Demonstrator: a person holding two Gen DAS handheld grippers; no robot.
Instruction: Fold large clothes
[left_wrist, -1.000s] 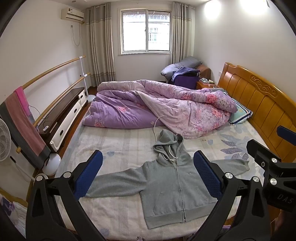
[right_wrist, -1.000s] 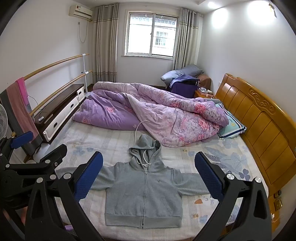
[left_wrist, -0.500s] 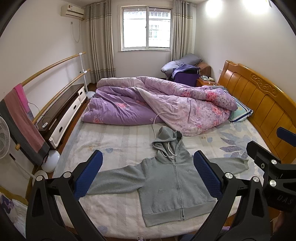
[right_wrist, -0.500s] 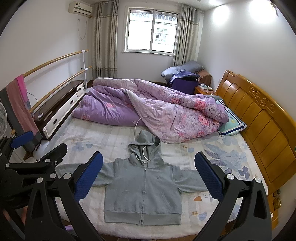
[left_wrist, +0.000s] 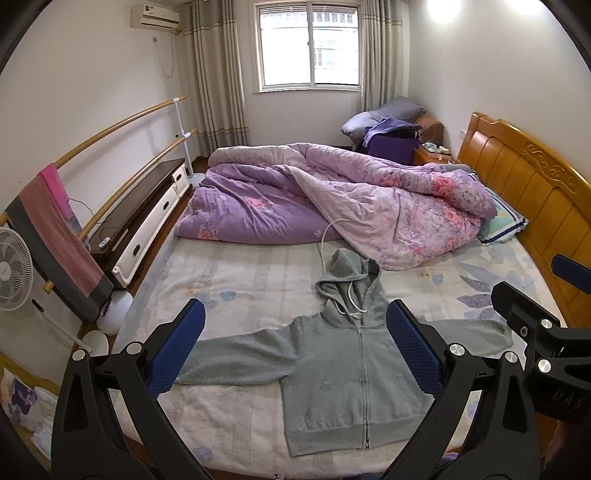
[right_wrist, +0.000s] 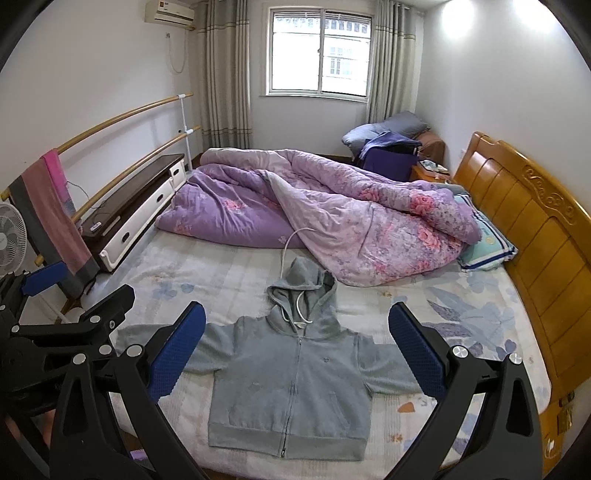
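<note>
A grey zip-up hoodie (left_wrist: 343, 373) lies flat on the bed, front up, both sleeves spread out sideways and hood toward the quilt; it also shows in the right wrist view (right_wrist: 295, 384). My left gripper (left_wrist: 295, 354) is open and empty, held above the near bed edge in front of the hoodie. My right gripper (right_wrist: 295, 354) is open and empty, also short of the hoodie. The right gripper shows at the right edge of the left wrist view (left_wrist: 546, 332), and the left gripper at the left edge of the right wrist view (right_wrist: 62, 332).
A rumpled purple floral quilt (left_wrist: 332, 206) fills the far half of the bed (right_wrist: 461, 314). A wooden headboard (left_wrist: 528, 192) stands at the right. A low cabinet (left_wrist: 147, 214), wooden rails with a towel (left_wrist: 55, 236) and a fan (left_wrist: 11, 269) stand at the left.
Both views have pulled back and risen slightly, so the hoodie sits a bit lower and fuller in frame. Both grippers stay open and empty; the hoodie has not moved.
</note>
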